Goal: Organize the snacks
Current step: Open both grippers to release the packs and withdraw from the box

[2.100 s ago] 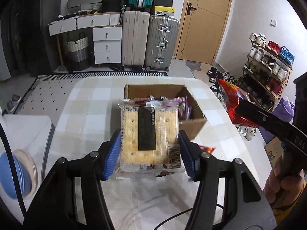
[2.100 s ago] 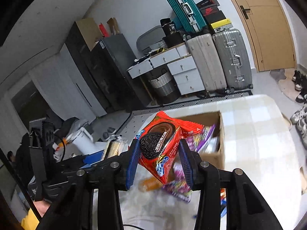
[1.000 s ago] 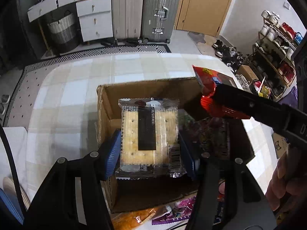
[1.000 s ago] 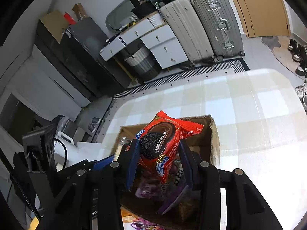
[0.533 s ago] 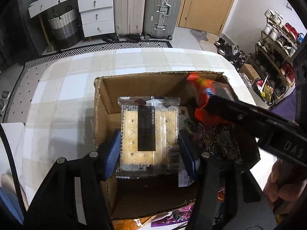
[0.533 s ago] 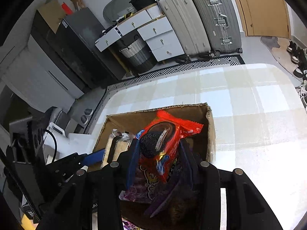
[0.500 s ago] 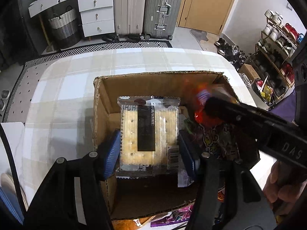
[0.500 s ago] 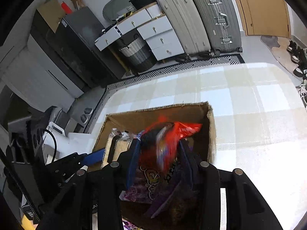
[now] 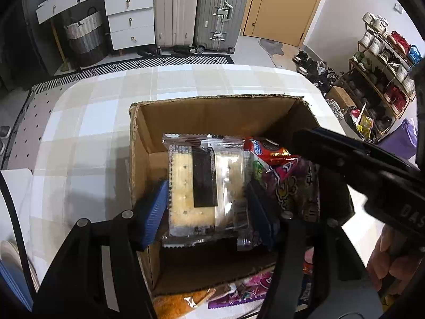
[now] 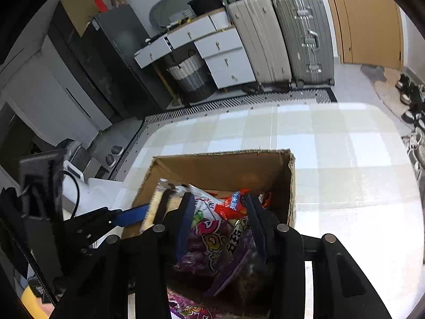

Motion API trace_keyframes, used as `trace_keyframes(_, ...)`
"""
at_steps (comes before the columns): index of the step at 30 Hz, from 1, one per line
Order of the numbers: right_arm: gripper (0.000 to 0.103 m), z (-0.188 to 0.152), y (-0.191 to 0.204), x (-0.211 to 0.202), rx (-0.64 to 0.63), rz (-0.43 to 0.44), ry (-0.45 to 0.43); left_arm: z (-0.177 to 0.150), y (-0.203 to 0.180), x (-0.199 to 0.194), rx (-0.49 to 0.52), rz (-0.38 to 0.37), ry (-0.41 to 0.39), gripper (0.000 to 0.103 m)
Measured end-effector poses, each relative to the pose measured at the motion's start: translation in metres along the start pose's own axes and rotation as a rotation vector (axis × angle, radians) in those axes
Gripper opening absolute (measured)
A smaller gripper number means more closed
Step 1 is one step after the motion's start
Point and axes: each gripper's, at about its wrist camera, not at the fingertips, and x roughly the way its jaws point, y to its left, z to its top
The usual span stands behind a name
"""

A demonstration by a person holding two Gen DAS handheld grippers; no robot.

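The left gripper (image 9: 205,199) has its blue fingers (image 9: 154,210) on either side of the cracker pack (image 9: 204,183), and they are opening — a sliver of space shows on the left side, so the pack looks let go rather than pinched, dropped just inside the cardboard box (image 9: 212,114). The right gripper (image 10: 217,223) holds its fingers at a middling gap with nothing pressed between them; the red cookie packet (image 10: 233,203) lies beyond the tips, on top of the purple snack bags (image 10: 212,239).

Both grippers tilt down over the open top, which makes sense as the way to release snacks into the box without scattering them on the checked tabletop (image 9: 93,122).

The cracker pack lies flat, label up, its long axis running from the near edge of the box toward the far wall, against the left half of the interior. The red cookie packet sits crosswise to it, its long side running left to right near the far right corner. More wrappers (image 9: 239,295) lie outside the box's near wall — probably waiting their turn.
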Motion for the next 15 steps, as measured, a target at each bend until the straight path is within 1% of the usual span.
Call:
trace_keyframes(2, 0.041, -0.001, 0.004, -0.011, -0.013, -0.008, -0.023, -0.001, 0.001, -0.006, -0.009, 0.000, -0.005, 0.059)
trace_keyframes(3, 0.041, -0.001, 0.006, -0.016, -0.015, -0.005, -0.031, -0.002, 0.002, -0.010, -0.014, 0.003, -0.009, 0.064)
trace_keyframes(4, 0.041, -0.001, 0.007, -0.022, -0.016, 0.002, -0.040, -0.002, 0.002, -0.014, -0.019, 0.013, -0.012, 0.071)
trace_keyframes(5, 0.041, -0.002, 0.009, -0.027, -0.016, 0.002, -0.047, -0.002, 0.003, -0.020, -0.024, 0.025, -0.022, 0.071)
trace_keyframes(7, 0.041, -0.004, 0.009, -0.040, -0.014, 0.001, -0.063, -0.004, 0.002, -0.032, -0.035, 0.021, -0.044, 0.071)
trace_keyframes(11, 0.041, -0.007, 0.011, -0.060, -0.001, 0.008, -0.084, -0.007, -0.003, -0.055, -0.028, 0.029, -0.061, 0.073)
trace_keyframes(15, 0.041, -0.016, 0.014, -0.087, 0.003, -0.003, -0.102, -0.016, -0.009, -0.086, -0.041, 0.063, -0.078, 0.076)
